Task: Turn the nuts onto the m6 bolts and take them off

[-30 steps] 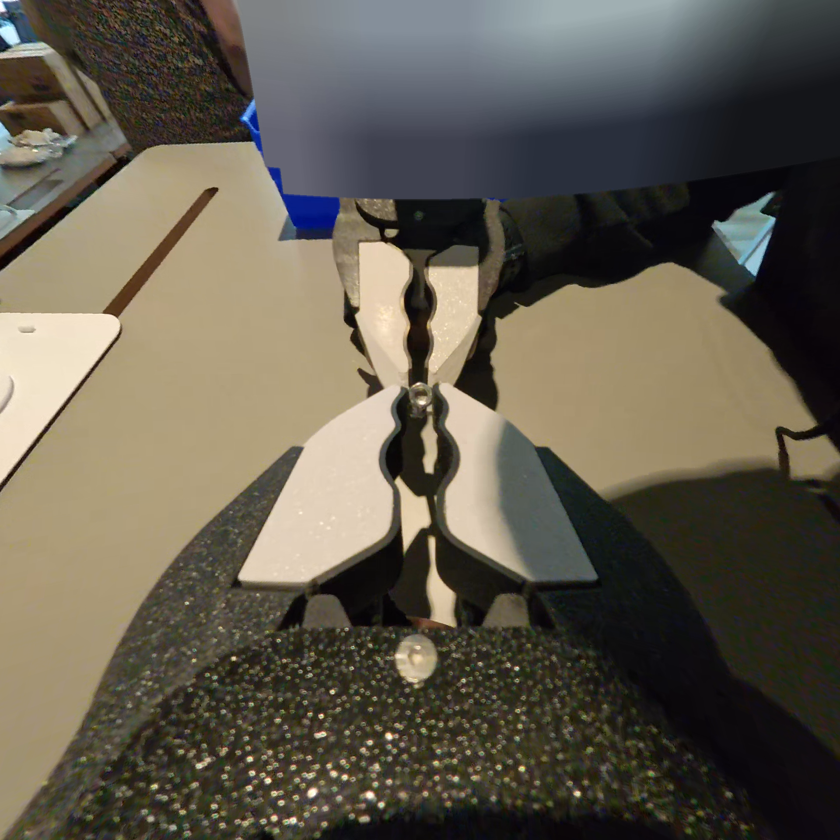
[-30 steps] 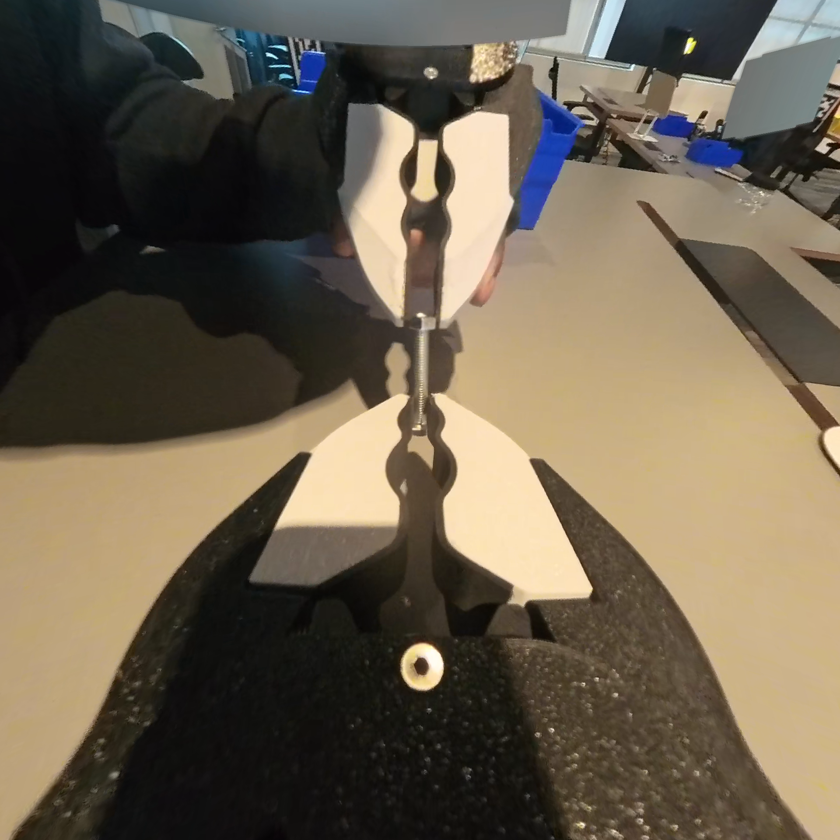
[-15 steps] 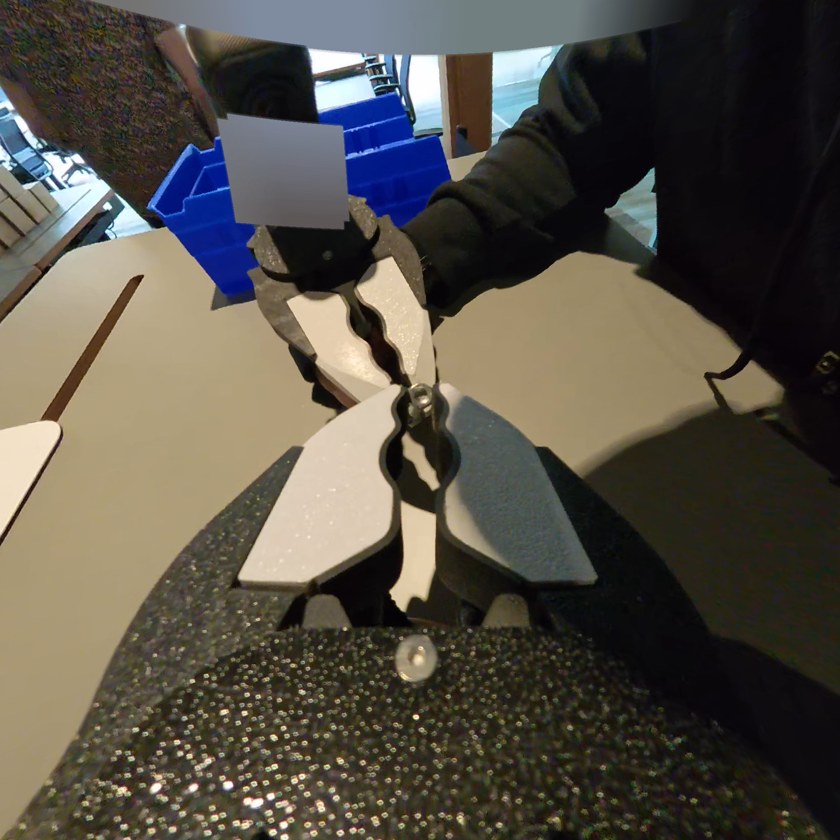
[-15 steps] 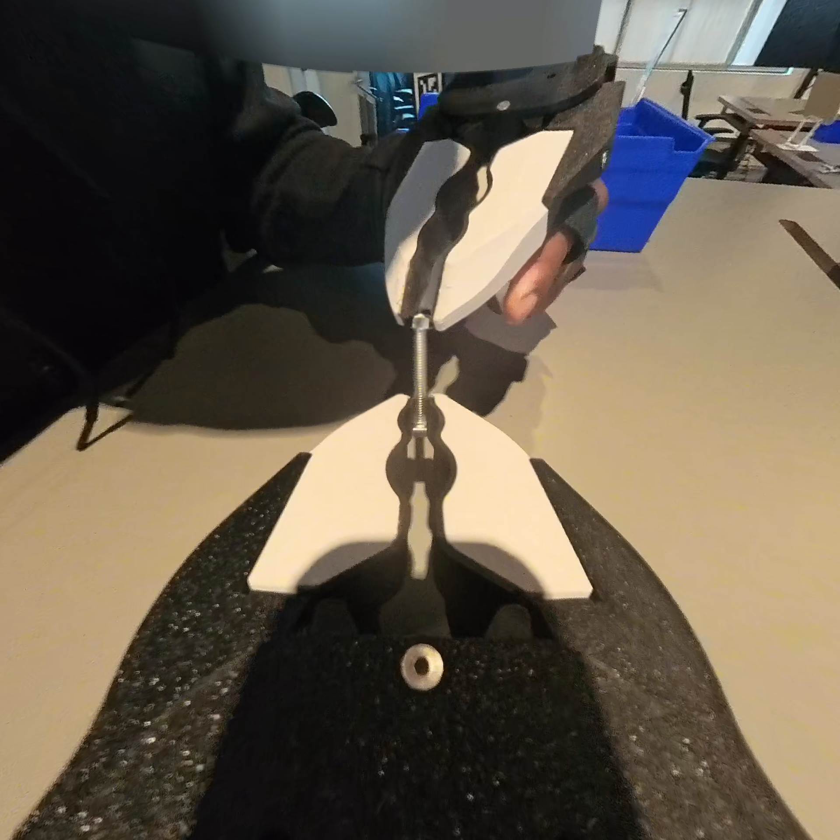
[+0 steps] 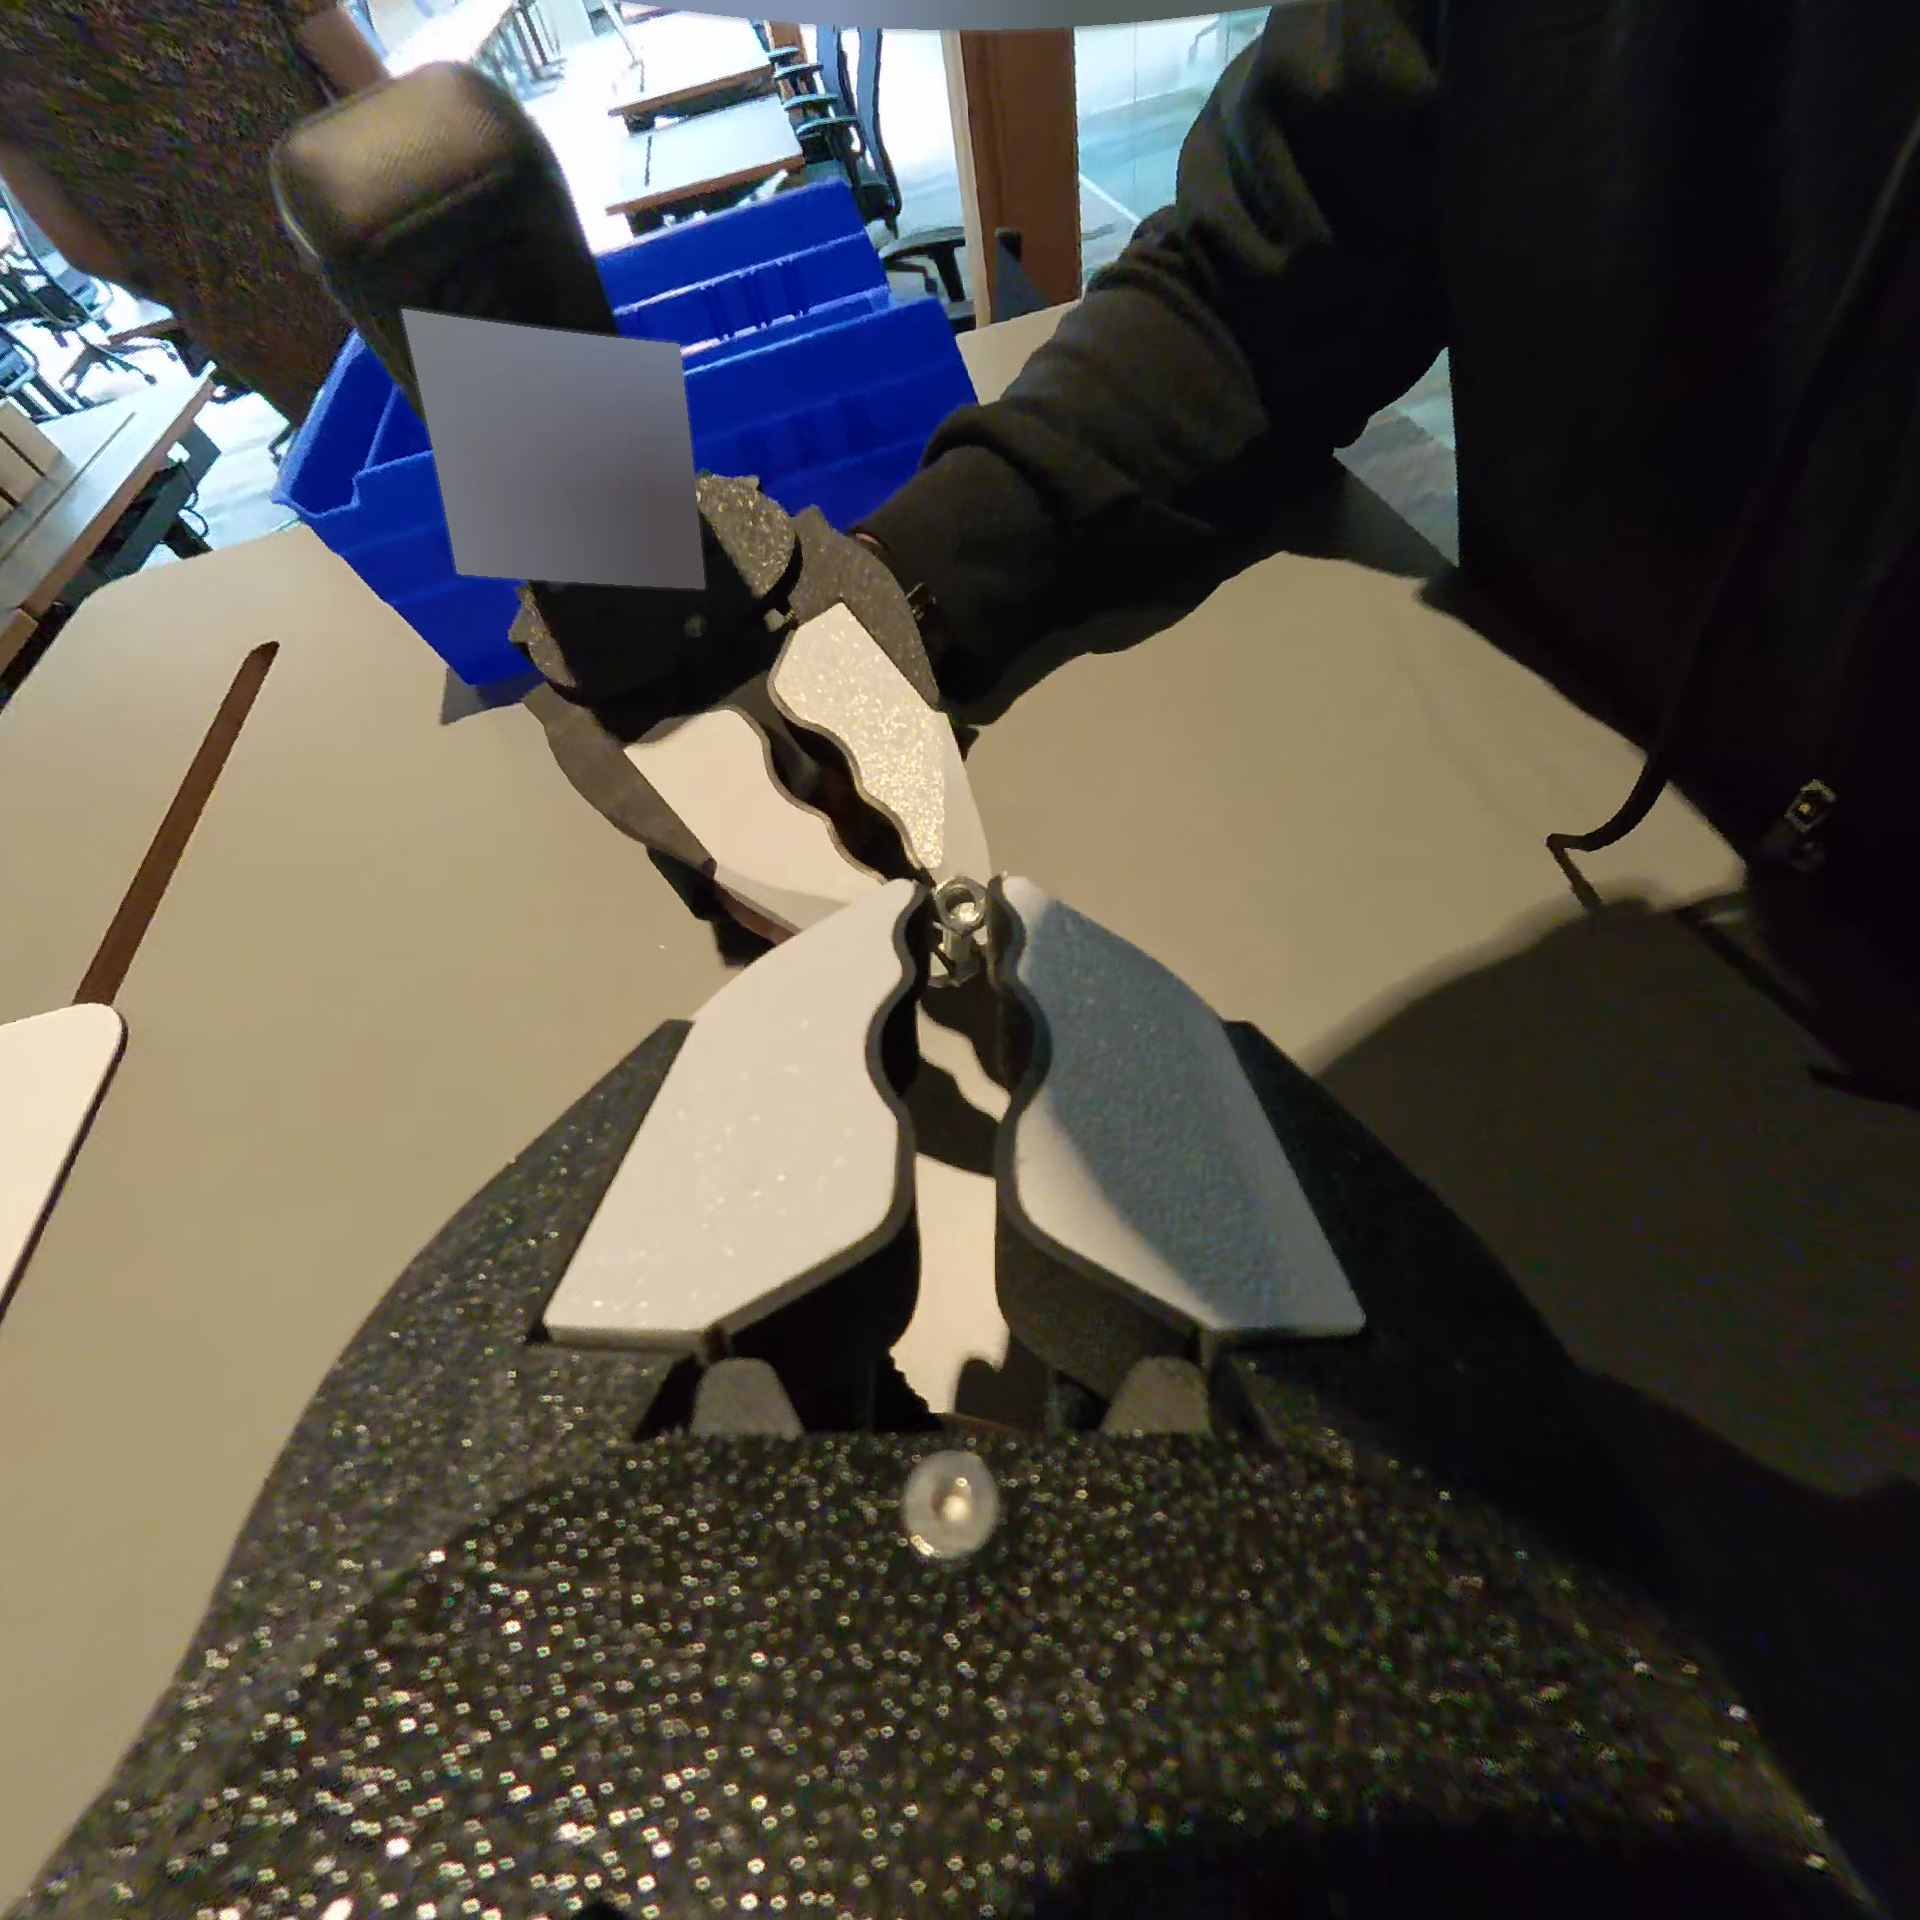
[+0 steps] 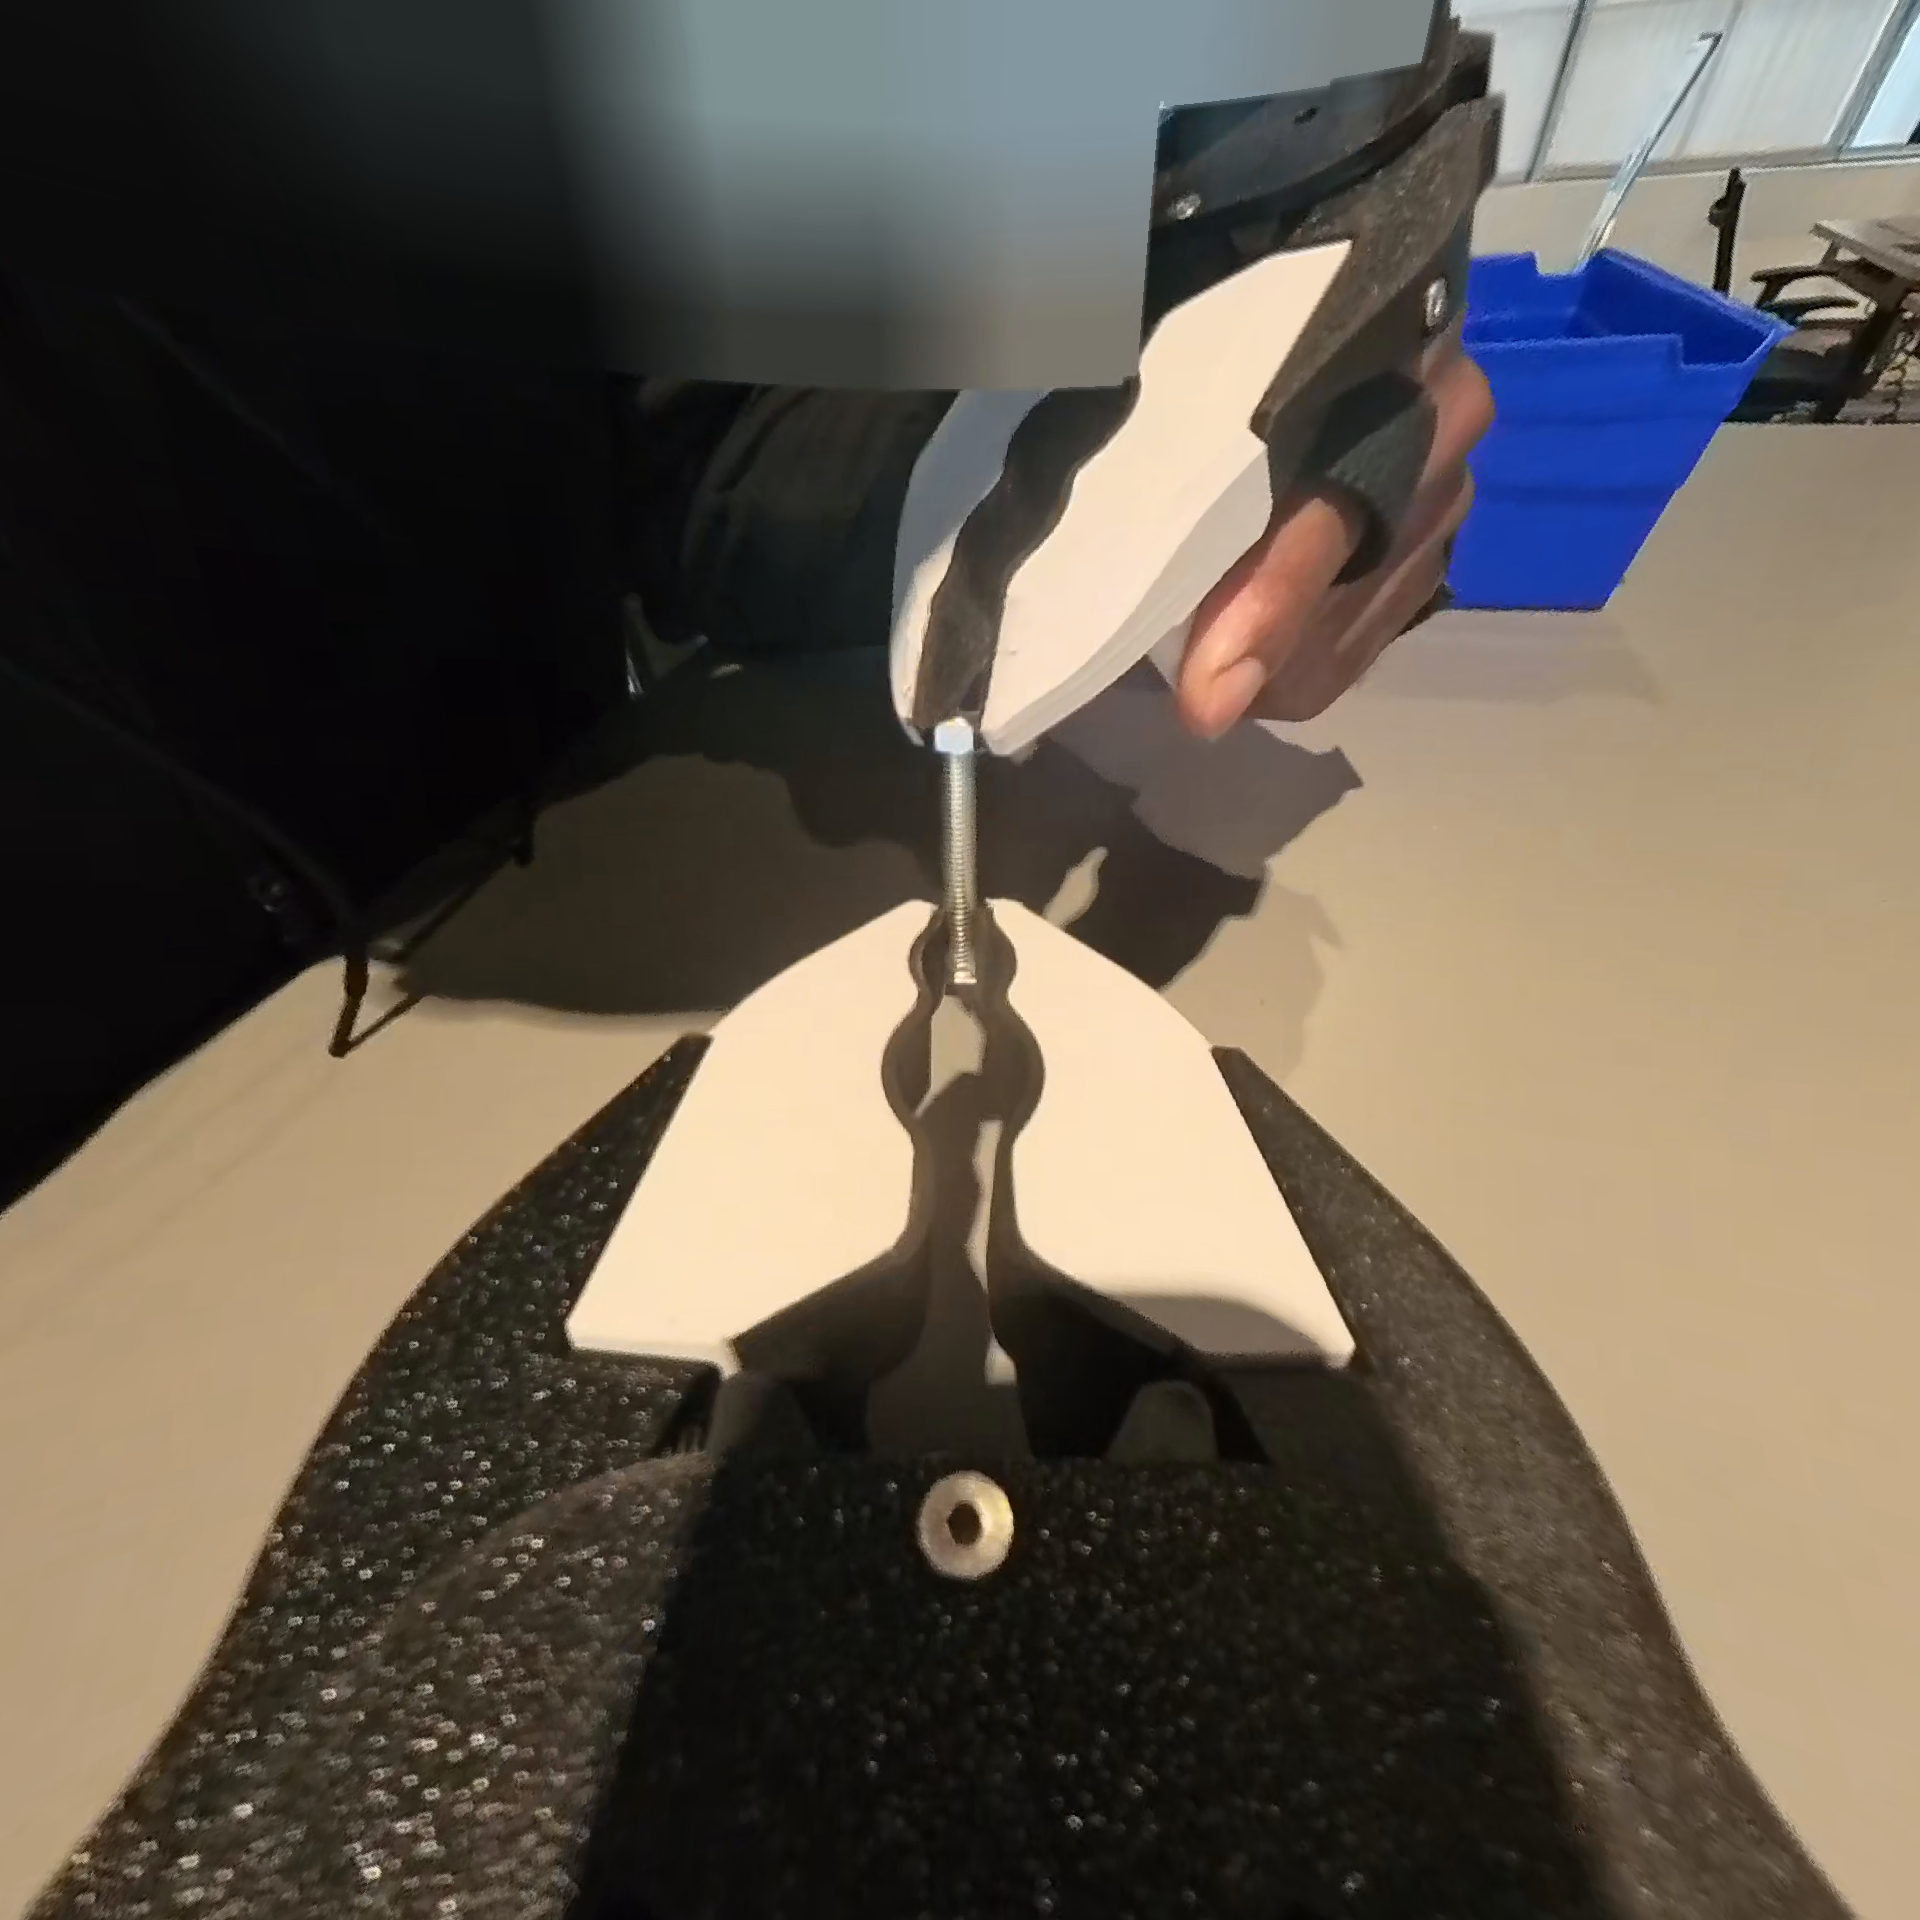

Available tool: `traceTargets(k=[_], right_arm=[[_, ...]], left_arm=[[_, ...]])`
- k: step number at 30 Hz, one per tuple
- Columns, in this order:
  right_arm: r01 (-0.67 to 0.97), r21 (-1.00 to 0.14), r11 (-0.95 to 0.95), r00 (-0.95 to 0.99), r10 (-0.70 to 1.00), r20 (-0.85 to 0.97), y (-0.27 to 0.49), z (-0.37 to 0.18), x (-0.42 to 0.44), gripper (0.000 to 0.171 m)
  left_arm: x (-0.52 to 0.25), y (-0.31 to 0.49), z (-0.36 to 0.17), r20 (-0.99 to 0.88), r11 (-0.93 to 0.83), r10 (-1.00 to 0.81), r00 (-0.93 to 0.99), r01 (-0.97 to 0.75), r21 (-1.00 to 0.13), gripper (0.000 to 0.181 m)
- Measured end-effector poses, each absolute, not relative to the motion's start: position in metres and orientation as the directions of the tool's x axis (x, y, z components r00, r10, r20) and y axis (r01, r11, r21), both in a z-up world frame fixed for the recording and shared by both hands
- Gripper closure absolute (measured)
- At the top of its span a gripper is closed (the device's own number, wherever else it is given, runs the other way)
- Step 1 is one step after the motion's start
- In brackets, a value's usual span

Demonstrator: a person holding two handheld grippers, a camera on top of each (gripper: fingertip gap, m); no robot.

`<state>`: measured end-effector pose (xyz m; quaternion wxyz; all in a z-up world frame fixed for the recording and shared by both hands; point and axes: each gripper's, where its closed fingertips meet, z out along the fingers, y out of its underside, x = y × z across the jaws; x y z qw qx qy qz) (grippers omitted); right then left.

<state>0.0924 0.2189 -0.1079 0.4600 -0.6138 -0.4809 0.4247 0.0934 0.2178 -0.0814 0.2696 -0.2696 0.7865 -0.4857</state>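
Since a second ago your left gripper has rolled further; its jaws clamp nut, right gripper jaws pinch bolt shank above counter

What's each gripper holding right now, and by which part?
The right gripper is shut on the bolt, gripping its near end. The left gripper is shut on the nut at the bolt's far end, pinching it at its fingertips.

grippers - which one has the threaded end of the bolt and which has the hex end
The right gripper clamps the threaded shank of the bolt; the left gripper pinches the hex piece at its far end, seen end-on.
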Motion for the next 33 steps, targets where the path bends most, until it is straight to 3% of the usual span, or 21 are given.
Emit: traceTargets(k=[33], right_arm=[[0.159, -0.979, -0.128, 0.117, 0.987, -0.11, 0.21, -0.098, 0.075, 0.166]], left_arm=[[0.087, 0.21, -0.074, -0.123, 0.371, -0.686, -0.717, -0.2, -0.907, 0.171]])
